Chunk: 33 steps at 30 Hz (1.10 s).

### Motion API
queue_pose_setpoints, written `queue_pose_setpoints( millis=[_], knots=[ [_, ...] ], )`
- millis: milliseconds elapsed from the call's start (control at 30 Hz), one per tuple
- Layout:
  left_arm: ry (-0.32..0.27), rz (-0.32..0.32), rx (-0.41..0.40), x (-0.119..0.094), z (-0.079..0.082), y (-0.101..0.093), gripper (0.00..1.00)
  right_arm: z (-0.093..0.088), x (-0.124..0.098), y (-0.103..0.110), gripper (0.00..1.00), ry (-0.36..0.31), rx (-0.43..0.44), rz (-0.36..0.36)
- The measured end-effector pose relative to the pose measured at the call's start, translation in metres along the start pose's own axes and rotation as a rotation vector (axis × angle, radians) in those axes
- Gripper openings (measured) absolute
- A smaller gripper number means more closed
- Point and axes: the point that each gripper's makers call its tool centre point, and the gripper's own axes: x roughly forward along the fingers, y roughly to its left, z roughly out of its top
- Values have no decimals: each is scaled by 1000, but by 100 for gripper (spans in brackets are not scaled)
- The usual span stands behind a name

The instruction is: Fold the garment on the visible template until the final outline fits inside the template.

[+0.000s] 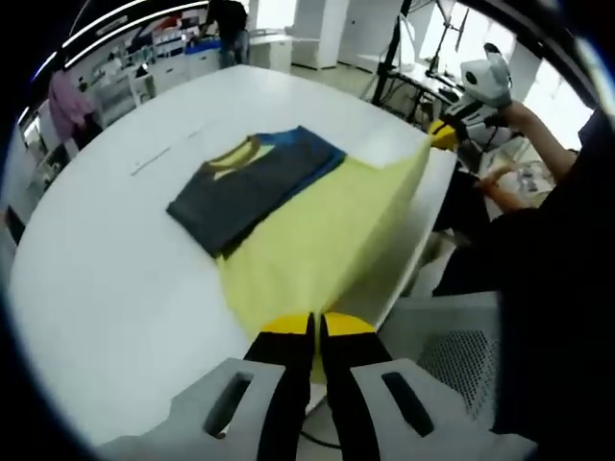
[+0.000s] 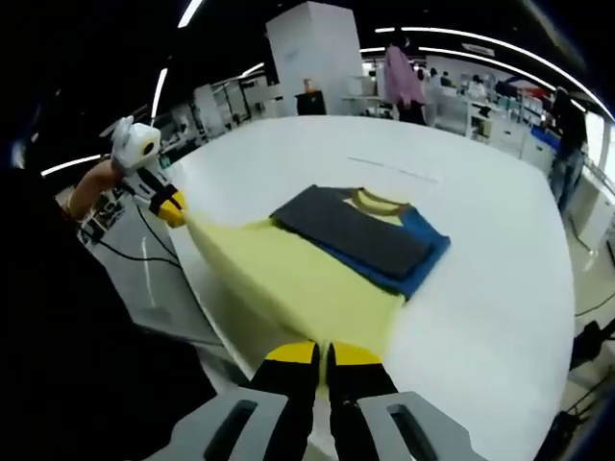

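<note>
This is a large open lab or workshop hall, not a home. A big white work table (image 1: 115, 288) stands in a bright room lit by long ceiling light strips (image 2: 190, 12), with a white square pillar (image 2: 312, 58), rows of white benches and shelves (image 1: 168, 53) behind it, and stands with cables (image 1: 404, 58) near the windows. Other people (image 2: 402, 77) stand at the far benches.

A white table (image 1: 115, 288) carries a partly folded yellow, grey and blue garment (image 1: 288, 221).
</note>
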Motion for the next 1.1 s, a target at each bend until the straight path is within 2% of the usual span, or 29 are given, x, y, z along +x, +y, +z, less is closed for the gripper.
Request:
queue_pose_setpoints(
  millis=[400, 567, 700, 800, 967, 1100],
  knots=[
    [-53, 60, 60, 6, 25, 29, 0, 30, 11, -23, 0, -69, -61, -87],
    [-88, 90, 80, 8, 38, 42, 0, 42, 17, -36, 0, -68, -147, -140],
    [-114, 132, 88, 8, 52, 54, 0, 55, 19, -46, 0, -93, -142, -163],
    [-127, 198, 142, 5, 62, 65, 0, 68, 20, -53, 0, -134, -116, -164],
    [-184, 216, 105, 3, 79, 74, 0, 78, 24, -67, 0, -153, -98, -186],
    [-224, 255, 132, 3, 94, 85, 0, 89, 27, -75, 0, -168, -120, -204]
  ],
)
